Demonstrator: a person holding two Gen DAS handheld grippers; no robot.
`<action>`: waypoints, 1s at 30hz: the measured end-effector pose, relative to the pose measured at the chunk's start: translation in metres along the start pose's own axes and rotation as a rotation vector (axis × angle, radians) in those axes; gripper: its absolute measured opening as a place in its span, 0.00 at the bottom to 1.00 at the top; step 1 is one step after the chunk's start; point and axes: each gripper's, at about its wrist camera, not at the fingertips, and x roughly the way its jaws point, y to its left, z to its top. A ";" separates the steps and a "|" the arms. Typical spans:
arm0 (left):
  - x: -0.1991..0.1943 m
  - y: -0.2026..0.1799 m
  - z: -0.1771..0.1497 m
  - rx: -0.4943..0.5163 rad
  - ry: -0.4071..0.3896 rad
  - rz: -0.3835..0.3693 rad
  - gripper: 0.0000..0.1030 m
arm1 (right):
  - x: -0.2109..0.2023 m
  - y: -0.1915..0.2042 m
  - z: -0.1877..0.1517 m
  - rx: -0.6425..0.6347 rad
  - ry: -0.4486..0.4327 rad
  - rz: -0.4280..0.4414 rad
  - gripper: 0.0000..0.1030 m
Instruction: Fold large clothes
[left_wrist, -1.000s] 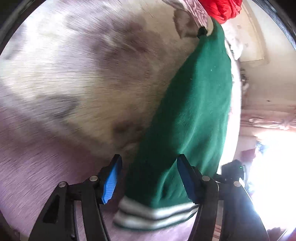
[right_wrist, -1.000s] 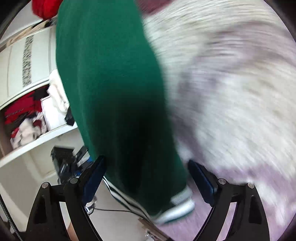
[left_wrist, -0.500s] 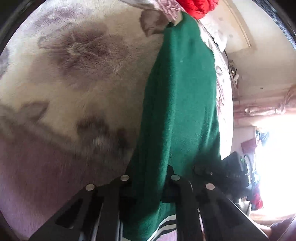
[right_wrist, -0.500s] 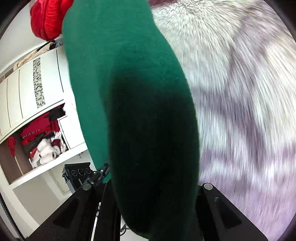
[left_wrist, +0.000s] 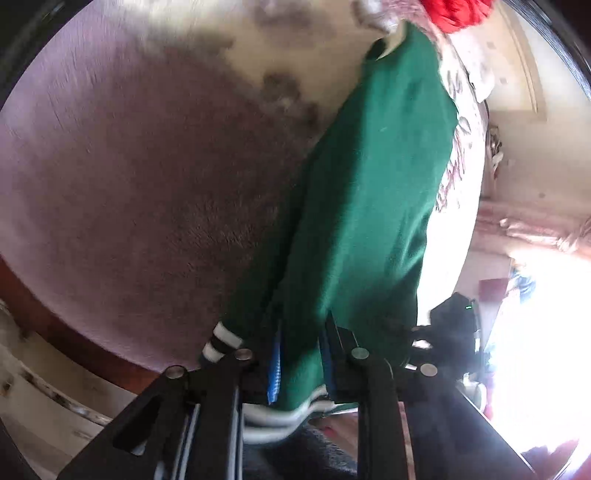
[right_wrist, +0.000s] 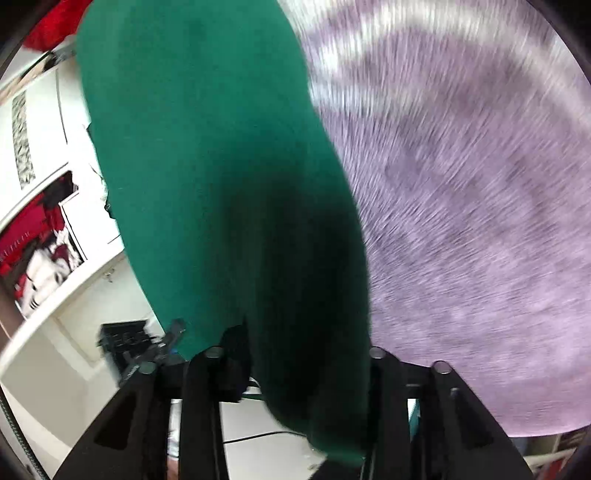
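Note:
A long green garment (left_wrist: 369, 184) with a white-striped cuff (left_wrist: 221, 341) stretches away from me over a purple and cream fleece blanket (left_wrist: 129, 184). My left gripper (left_wrist: 301, 347) pinches its near end between the blue pads, and its jaws are opening slightly with cloth still between them. In the right wrist view the same green garment (right_wrist: 207, 147) fills the gap of my right gripper (right_wrist: 303, 343) and drapes over its fingers. Those jaws are opening too, around a thick bunch of fabric. The right pads are hidden by cloth.
A red garment (left_wrist: 454, 11) lies at the far end of the blanket. The bed's wooden edge (left_wrist: 55, 332) runs at lower left. White shelves (right_wrist: 44, 240) with red and white clothes and a black device (right_wrist: 122, 339) stand left of the bed.
Both grippers were open around the garment's striped end, then closed on it. They have since pulled back and upward, lifting that end off the blanket.

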 end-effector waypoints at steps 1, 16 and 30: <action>-0.009 -0.005 -0.001 0.004 -0.036 -0.001 0.17 | -0.010 0.005 -0.003 -0.020 -0.016 -0.033 0.62; 0.032 -0.171 0.210 0.371 -0.247 0.205 0.56 | -0.124 0.092 0.117 -0.169 -0.327 -0.251 0.70; 0.101 -0.113 0.298 0.277 -0.101 0.189 0.76 | -0.072 0.185 0.266 -0.253 -0.350 -0.539 0.71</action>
